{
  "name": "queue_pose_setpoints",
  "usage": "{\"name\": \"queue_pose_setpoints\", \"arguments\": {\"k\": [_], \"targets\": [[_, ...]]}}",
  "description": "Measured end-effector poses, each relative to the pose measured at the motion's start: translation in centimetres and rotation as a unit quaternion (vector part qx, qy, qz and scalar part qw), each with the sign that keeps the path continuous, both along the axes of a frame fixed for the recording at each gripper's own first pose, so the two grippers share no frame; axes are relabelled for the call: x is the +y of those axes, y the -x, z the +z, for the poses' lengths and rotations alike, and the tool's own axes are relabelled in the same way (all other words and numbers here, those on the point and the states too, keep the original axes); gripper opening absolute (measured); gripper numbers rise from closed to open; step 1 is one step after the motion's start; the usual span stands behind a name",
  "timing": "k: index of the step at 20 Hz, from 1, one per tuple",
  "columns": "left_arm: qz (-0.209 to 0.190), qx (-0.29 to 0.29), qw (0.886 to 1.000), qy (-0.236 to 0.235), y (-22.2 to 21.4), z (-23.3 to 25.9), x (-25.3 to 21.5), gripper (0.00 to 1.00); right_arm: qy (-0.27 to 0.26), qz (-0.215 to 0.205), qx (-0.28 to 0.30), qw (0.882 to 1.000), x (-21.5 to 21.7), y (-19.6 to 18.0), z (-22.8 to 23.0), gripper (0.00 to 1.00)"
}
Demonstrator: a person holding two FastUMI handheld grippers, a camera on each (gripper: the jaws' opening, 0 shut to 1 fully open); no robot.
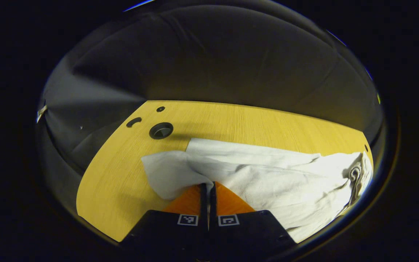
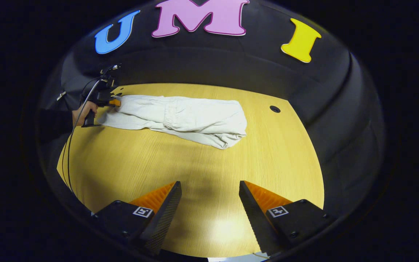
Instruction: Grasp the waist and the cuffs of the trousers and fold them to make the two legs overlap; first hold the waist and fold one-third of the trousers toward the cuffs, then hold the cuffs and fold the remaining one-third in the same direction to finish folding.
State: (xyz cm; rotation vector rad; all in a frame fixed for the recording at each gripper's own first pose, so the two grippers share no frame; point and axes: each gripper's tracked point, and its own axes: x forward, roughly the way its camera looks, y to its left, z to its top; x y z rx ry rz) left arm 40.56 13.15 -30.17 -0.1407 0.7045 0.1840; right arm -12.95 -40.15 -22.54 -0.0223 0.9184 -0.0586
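White trousers (image 1: 267, 174) lie lengthwise on the wooden table (image 1: 122, 182), legs overlapped. In the right gripper view the trousers (image 2: 180, 116) show the elastic waist folded onto the middle of the legs. My left gripper (image 1: 207, 186) is shut on the cuff end of the cloth, pinching a fold that rises off the table. In the right gripper view that left gripper (image 2: 114, 102), held by a hand (image 2: 86, 108), sits at the far left end of the trousers. My right gripper (image 2: 209, 189) hangs open over bare table, well short of the trousers, with nothing between its fingers.
A round cable hole (image 1: 161, 130) and two smaller openings sit near the table's corner beyond the cuffs. Another small hole (image 2: 275, 108) lies right of the trousers. The table (image 2: 195, 171) is ringed by black cloth walls. A cable trails from the left gripper.
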Motion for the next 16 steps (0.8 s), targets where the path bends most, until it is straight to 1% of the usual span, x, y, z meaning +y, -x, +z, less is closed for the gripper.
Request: {"name": "queue_pose_setpoints", "arguments": {"k": [1,2,3,6,8,12,16], "targets": [[0.009,-0.013,1.0,0.01,0.1,0.8,0.0,0.02,-0.005,-0.003,-0.003,1.0,-0.3,-0.1,0.1,0.98],[0.012,-0.024,0.999,0.017,0.0,1.7,-0.1,0.05,-0.007,-0.006,-0.007,1.0,-0.5,-0.1,0.2,0.98],[0.009,-0.031,0.999,0.02,0.1,2.5,-0.2,0.05,-0.005,-0.008,-0.014,1.0,-0.9,-0.3,0.5,0.98],[-0.007,-0.041,0.999,0.01,0.7,5.1,-1.1,0.05,-0.004,-0.019,-0.027,0.999,-1.8,-0.5,1.0,0.98],[-0.008,-0.058,0.998,0.01,0.8,7.3,-2.2,0.05,-0.011,-0.032,-0.034,0.999,-2.5,-0.8,1.1,0.98],[-0.035,-0.074,0.997,-0.013,0.8,11.5,-5.0,0.05,-0.026,-0.056,-0.062,0.996,-4.4,-1.8,1.5,0.98],[-0.055,-0.094,0.994,-0.022,0.7,15.9,-9.3,0.05,-0.029,-0.076,-0.081,0.993,-7.0,-1.8,1.9,0.98]]}}
